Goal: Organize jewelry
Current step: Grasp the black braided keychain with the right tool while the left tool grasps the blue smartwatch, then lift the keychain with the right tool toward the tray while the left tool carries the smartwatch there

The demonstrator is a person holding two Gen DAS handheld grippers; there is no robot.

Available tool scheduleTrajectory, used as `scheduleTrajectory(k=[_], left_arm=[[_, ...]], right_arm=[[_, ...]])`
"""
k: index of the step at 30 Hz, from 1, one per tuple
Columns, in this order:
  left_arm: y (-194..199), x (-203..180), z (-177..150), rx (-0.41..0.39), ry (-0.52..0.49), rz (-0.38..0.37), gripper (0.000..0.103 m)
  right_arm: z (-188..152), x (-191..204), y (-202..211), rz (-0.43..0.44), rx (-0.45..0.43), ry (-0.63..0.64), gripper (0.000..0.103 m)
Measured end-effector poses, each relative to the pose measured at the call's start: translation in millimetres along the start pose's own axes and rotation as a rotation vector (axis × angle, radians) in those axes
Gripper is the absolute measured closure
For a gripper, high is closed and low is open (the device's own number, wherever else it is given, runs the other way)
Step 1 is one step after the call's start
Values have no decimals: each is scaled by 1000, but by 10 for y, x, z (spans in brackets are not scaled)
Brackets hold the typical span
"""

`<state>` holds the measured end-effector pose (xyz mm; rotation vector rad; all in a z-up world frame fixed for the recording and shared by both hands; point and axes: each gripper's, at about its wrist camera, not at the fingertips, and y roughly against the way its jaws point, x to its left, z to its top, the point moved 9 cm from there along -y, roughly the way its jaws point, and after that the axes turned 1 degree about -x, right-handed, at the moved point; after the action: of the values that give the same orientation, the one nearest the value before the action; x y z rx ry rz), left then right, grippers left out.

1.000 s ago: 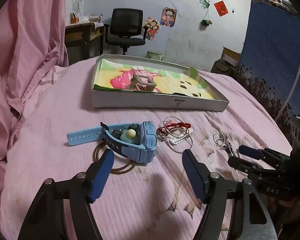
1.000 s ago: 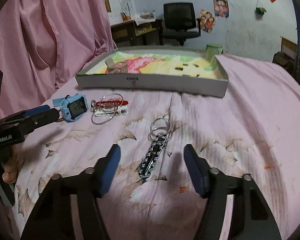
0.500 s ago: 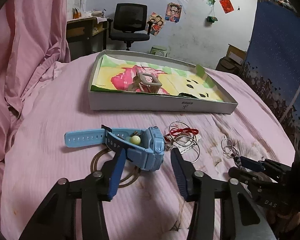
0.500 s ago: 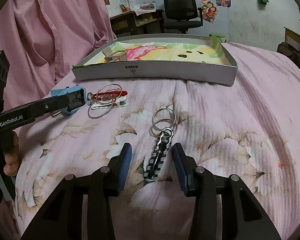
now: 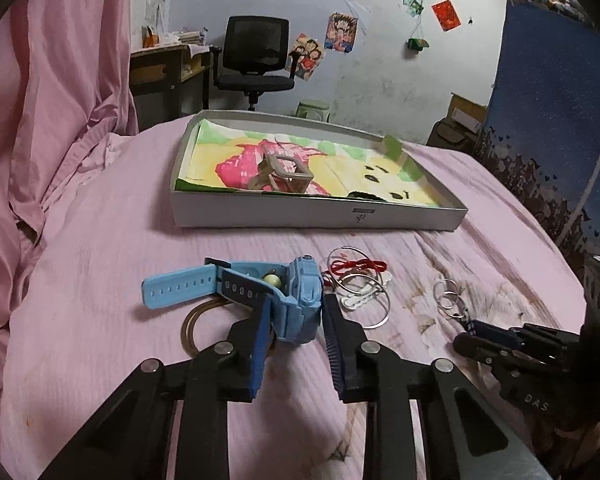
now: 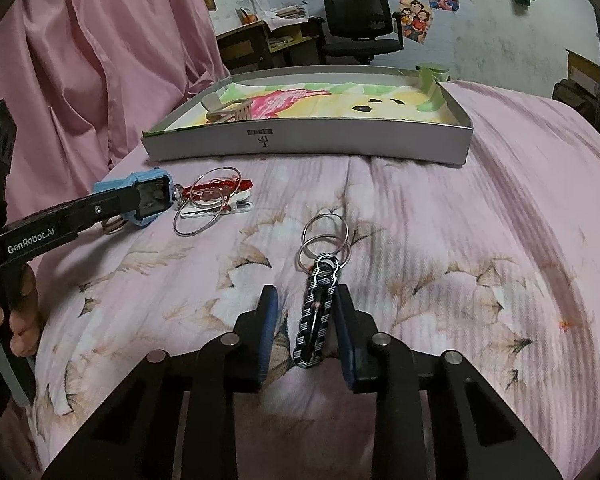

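A blue watch lies on the pink bedspread over a brown bangle. My left gripper has its jaws closed in around the watch body, touching it. A black-and-white braided keychain with silver rings lies between the fingers of my right gripper; the right finger touches it and a gap shows on the left. Thin wire hoops with a red cord and a white clip lie right of the watch. The open grey box holds a small wooden piece.
A pink curtain hangs along the left. A desk and a black office chair stand behind the bed. A dark blue panel stands on the right. The box also shows in the right wrist view.
Both grippers moved forward and narrowed their jaws. The left now brackets the watch body; the right now brackets the keychain.
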<state>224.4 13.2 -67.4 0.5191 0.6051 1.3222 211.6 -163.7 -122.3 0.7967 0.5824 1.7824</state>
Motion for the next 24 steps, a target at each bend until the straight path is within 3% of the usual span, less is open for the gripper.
scheduleTrajectory(k=[4, 12, 16, 24], left_arm=[[114, -36, -17, -33, -9, -14, 79], [308, -159, -115, -53, -30, -76, 80], [327, -126, -70, -9, 68, -162, 80], [102, -19, 94, 55, 183, -222, 80]], right_arm=[[-38, 14, 14, 6, 0, -5, 90], [-53, 41, 119, 17, -29, -6, 91], [-66, 41, 153, 22, -36, -15, 91], [-44, 40, 177, 29, -45, -15, 91]])
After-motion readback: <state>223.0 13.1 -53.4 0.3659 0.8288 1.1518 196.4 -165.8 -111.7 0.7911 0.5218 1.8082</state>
